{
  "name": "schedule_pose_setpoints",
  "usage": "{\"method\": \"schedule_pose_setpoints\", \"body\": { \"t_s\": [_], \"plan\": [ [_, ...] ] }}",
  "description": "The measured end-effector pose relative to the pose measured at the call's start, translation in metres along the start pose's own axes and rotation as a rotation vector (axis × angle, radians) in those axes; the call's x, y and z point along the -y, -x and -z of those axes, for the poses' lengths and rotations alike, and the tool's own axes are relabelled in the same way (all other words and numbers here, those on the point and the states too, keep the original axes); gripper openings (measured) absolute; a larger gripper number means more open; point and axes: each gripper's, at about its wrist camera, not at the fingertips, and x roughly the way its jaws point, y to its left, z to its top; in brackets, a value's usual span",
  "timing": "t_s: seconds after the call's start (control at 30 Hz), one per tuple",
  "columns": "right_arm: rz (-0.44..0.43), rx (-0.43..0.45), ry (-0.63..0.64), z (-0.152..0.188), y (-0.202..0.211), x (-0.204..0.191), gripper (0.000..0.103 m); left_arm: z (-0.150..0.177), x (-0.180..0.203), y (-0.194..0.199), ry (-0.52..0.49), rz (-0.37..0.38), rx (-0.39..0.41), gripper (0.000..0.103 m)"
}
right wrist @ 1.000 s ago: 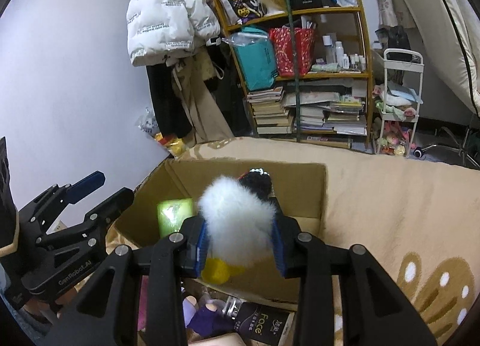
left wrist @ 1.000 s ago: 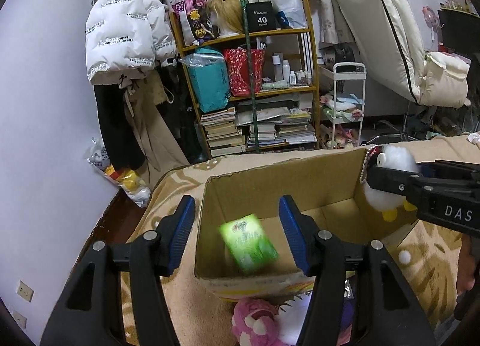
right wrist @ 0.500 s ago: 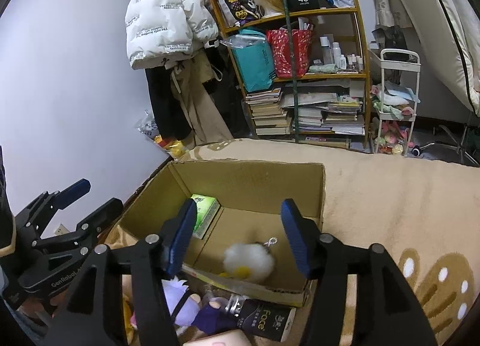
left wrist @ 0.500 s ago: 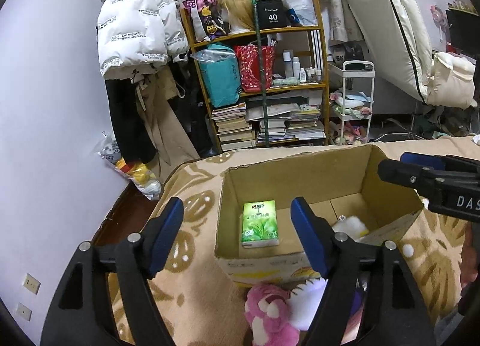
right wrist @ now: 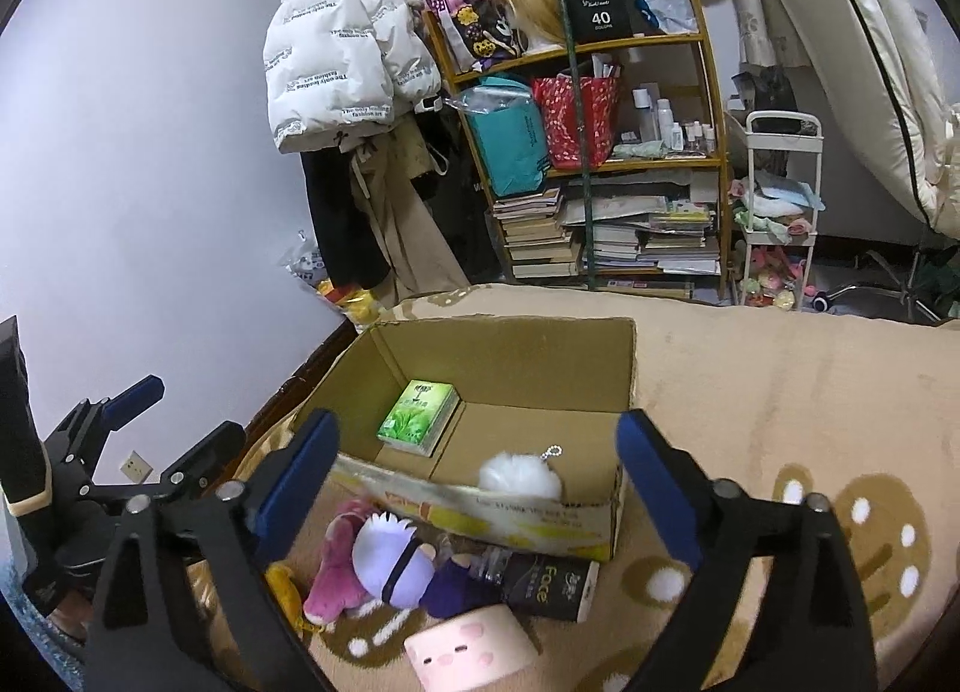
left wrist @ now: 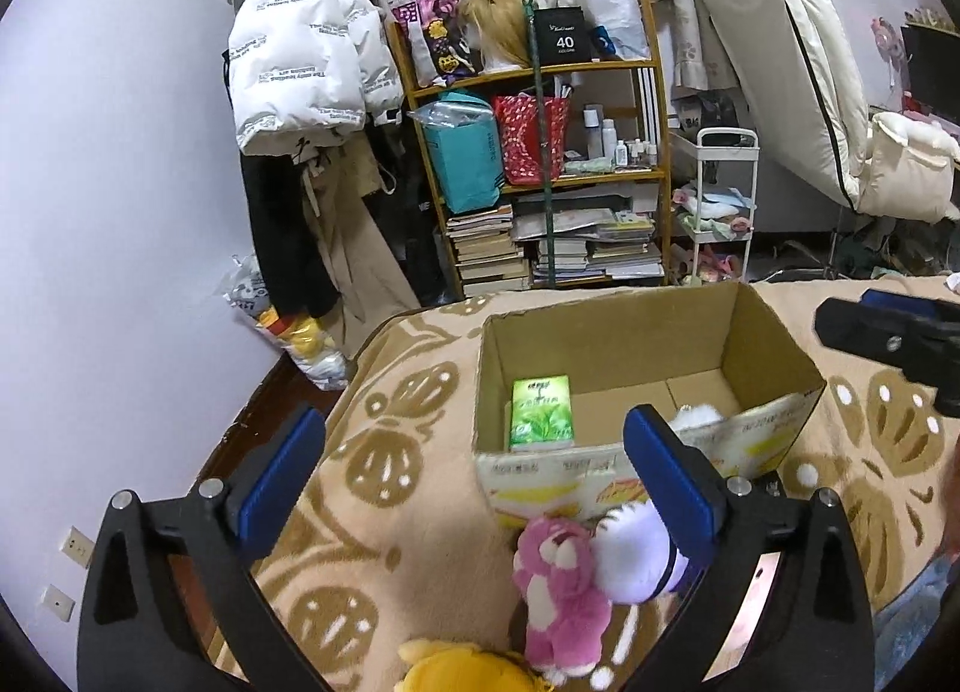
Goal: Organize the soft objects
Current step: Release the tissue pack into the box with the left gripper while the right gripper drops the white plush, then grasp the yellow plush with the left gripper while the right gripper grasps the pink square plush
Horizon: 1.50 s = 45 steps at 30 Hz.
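Observation:
An open cardboard box (left wrist: 606,332) (right wrist: 510,350) stands on a beige patterned blanket. Inside lie a green tissue pack (left wrist: 540,413) (right wrist: 418,417) and a white fluffy pom-pom keychain (right wrist: 521,477) (left wrist: 696,417). In front of the box lie a pink plush (left wrist: 561,590) (right wrist: 336,572), a white-and-purple plush (left wrist: 630,557) (right wrist: 393,560) and a yellow plush (left wrist: 462,665). My left gripper (left wrist: 474,476) is open and empty, above the blanket near the box's front left. My right gripper (right wrist: 477,488) is open and empty, over the box's front wall.
A black "Face" package (right wrist: 549,581) and a pink pig-faced cushion (right wrist: 468,644) lie before the box. A cluttered shelf (left wrist: 540,182), hanging coats (left wrist: 300,92), a white cart (left wrist: 720,212) and a leaning mattress (left wrist: 798,62) stand beyond the bed. The wall is at left.
The right gripper opened and dropped the white pom-pom into the box. The green pack fell from the left gripper and settled in the box. Both grippers pulled back and opened wider.

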Motion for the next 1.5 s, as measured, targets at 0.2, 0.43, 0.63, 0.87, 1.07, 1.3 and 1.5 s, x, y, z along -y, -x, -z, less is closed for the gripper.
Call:
{"method": "schedule_pose_setpoints", "body": {
  "t_s": [0.2,0.43,0.63,0.87,1.07,1.3,1.5],
  "plan": [
    [0.01,0.013,0.006,0.004,0.019,-0.006,0.103,0.006,-0.005,0.018,0.033,0.028,-0.057,0.099],
    [0.013,0.013,0.013,0.014,0.035,-0.015,0.103,0.017,-0.007,0.035,0.031,-0.003,-0.089,0.099],
    [0.011,-0.006,0.021,0.025,0.042,-0.021,0.103,0.024,-0.01,0.042,0.019,-0.014,-0.142,0.099],
    [0.014,-0.04,0.046,0.039,0.044,-0.031,0.103,0.034,-0.013,0.046,0.004,-0.014,-0.198,0.099],
    [0.024,-0.074,0.069,0.049,0.039,-0.037,0.103,0.039,-0.02,0.042,0.02,-0.012,-0.239,0.099],
    [0.033,-0.121,0.091,0.057,0.026,-0.04,0.103,0.049,-0.026,0.025,0.045,-0.002,-0.301,0.099],
    [0.04,-0.16,0.099,0.062,0.016,-0.04,0.103,0.056,-0.027,0.009,0.052,-0.01,-0.35,0.099]
  ]
}}
